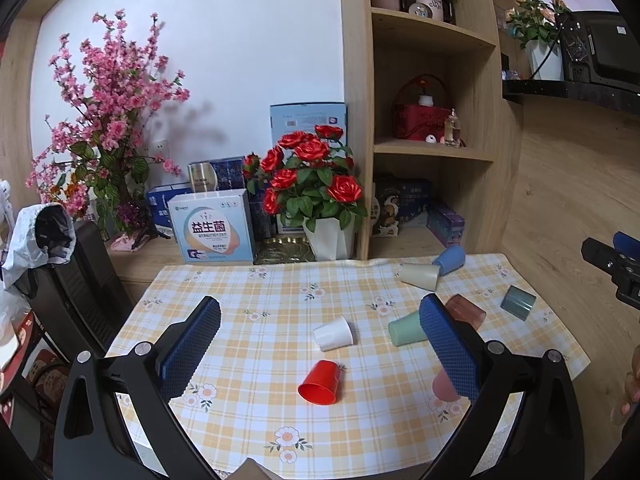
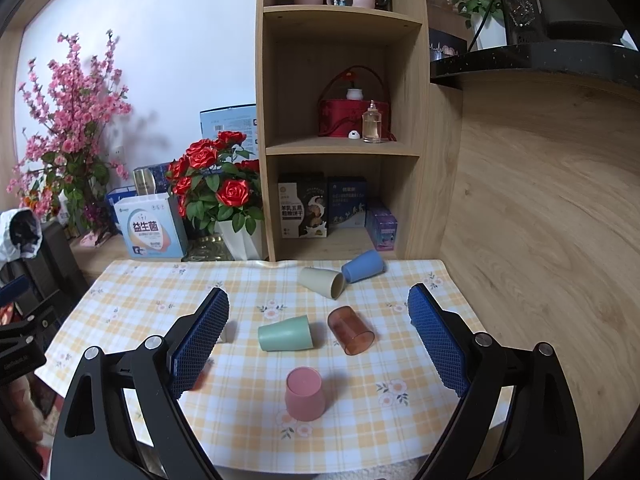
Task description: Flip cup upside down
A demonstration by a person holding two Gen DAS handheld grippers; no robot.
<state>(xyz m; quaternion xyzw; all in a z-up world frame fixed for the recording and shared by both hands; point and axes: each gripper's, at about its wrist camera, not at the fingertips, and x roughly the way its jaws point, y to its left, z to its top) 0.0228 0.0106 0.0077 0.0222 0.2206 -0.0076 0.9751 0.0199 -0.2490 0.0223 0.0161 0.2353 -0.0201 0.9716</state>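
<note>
Several cups lie on a yellow checked tablecloth (image 1: 260,344). In the left wrist view a red cup (image 1: 320,382) and a white cup (image 1: 333,333) lie on their sides between the open fingers of my left gripper (image 1: 320,344). In the right wrist view a pink cup (image 2: 304,394) stands upside down between the open fingers of my right gripper (image 2: 318,340). Beyond it a green cup (image 2: 285,334), a brown see-through cup (image 2: 351,330), a beige cup (image 2: 322,282) and a blue cup (image 2: 363,266) lie on their sides. Both grippers are empty and above the table.
A grey-blue cup (image 1: 518,303) stands upside down at the right of the cloth. A pot of red roses (image 1: 316,196), boxes (image 1: 216,226) and a wooden shelf unit (image 2: 340,120) stand behind the table. A wooden wall (image 2: 540,220) borders the right side.
</note>
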